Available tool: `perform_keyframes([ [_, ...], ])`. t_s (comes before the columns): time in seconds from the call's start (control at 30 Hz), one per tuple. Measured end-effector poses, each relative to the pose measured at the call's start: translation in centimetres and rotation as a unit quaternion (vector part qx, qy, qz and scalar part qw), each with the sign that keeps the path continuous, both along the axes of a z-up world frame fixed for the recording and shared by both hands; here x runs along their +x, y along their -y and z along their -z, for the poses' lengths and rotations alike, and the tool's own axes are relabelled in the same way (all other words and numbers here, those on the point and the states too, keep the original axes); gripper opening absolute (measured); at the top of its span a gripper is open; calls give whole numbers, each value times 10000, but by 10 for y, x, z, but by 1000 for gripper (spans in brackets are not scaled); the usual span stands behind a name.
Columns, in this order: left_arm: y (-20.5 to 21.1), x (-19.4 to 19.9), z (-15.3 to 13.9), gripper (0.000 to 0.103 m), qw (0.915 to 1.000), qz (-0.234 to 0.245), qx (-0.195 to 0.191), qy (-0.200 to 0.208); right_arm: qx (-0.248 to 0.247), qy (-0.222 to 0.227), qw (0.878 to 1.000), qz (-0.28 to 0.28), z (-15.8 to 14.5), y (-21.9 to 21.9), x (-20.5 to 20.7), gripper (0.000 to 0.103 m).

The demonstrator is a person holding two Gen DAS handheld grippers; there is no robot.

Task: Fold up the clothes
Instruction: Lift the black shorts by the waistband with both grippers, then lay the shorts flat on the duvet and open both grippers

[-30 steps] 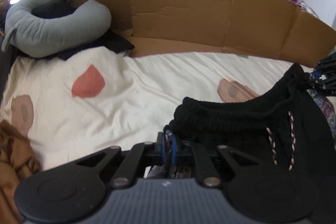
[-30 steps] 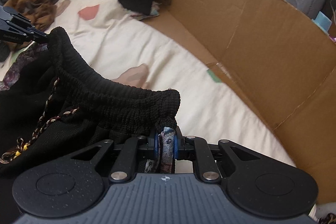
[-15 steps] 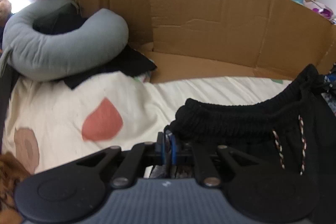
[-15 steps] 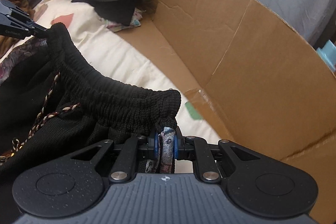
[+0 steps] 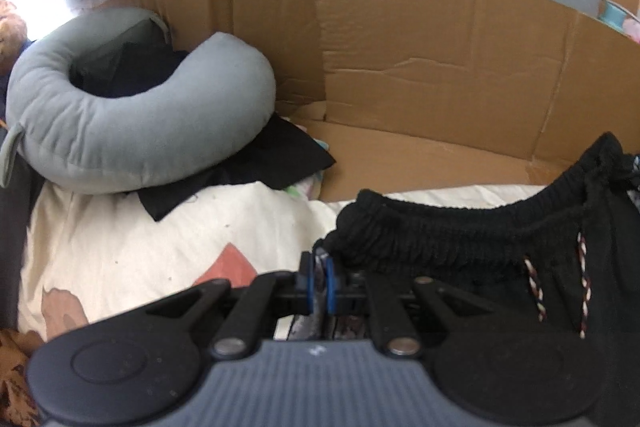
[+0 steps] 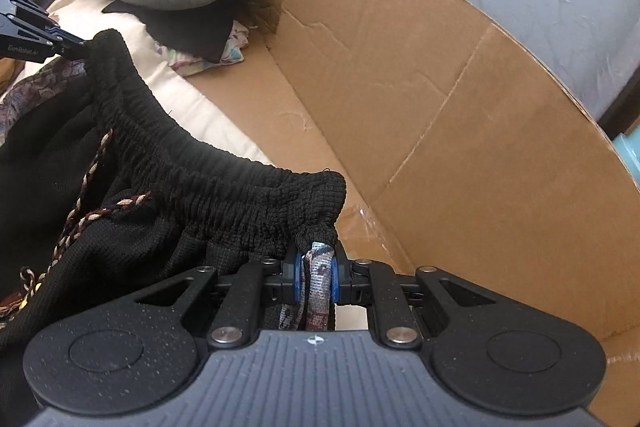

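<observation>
Two grippers hold one pair of black shorts [image 6: 168, 187] stretched between them above the sheet [image 5: 132, 251], near the cardboard [image 6: 420, 75]. The knit looks soft, light and floppy, best held at the waistband corners. The left gripper [image 5: 319, 281] and right gripper [image 6: 315, 277] each pinch a corner, jaws nearly closed.

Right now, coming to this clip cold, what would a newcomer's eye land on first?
First, the black garment with its ribbed waistband, stretched in the foreground between the left gripper and the right gripper, each shut on an end of it. Next, the tall cardboard wall close behind, along the bed's far edge. Then the grey U-shaped pillow, back left on the cream sheet.
</observation>
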State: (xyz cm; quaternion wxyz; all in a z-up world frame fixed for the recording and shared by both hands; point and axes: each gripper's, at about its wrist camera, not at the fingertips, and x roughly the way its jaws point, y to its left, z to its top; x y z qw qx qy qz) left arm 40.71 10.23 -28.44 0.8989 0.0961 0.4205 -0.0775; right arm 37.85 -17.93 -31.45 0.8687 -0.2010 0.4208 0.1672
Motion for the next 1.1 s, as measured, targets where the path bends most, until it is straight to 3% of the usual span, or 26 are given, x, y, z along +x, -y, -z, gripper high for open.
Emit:
perform_keyframes([
  [0.2,-1,17,14,7,9995,-103,201,-199,-15,-104,9999,95,11,-11,23,13],
  [0.3,-1,27,31,12,9977,-247,330,-536,183,-368,9989,214,27,-11,33,15],
  [0.43,-5,28,39,15,9960,-493,452,-589,111,-502,9978,422,43,-9,37,33],
  [0.5,-11,24,34,15,9965,-570,270,-543,275,-455,9975,465,37,-4,34,35],
  [0.67,-9,8,13,16,9979,-462,227,-398,593,-450,9959,505,13,14,24,35],
  [0.73,-4,-3,0,21,9985,-418,68,-342,851,-518,9932,601,2,25,15,35],
  [0.83,8,-32,-16,28,9994,-287,-94,-185,991,-610,9900,800,-14,44,-7,35],
  [1.1,33,-102,-36,28,9985,63,-411,-344,1128,-628,9869,965,-54,82,-67,35],
])
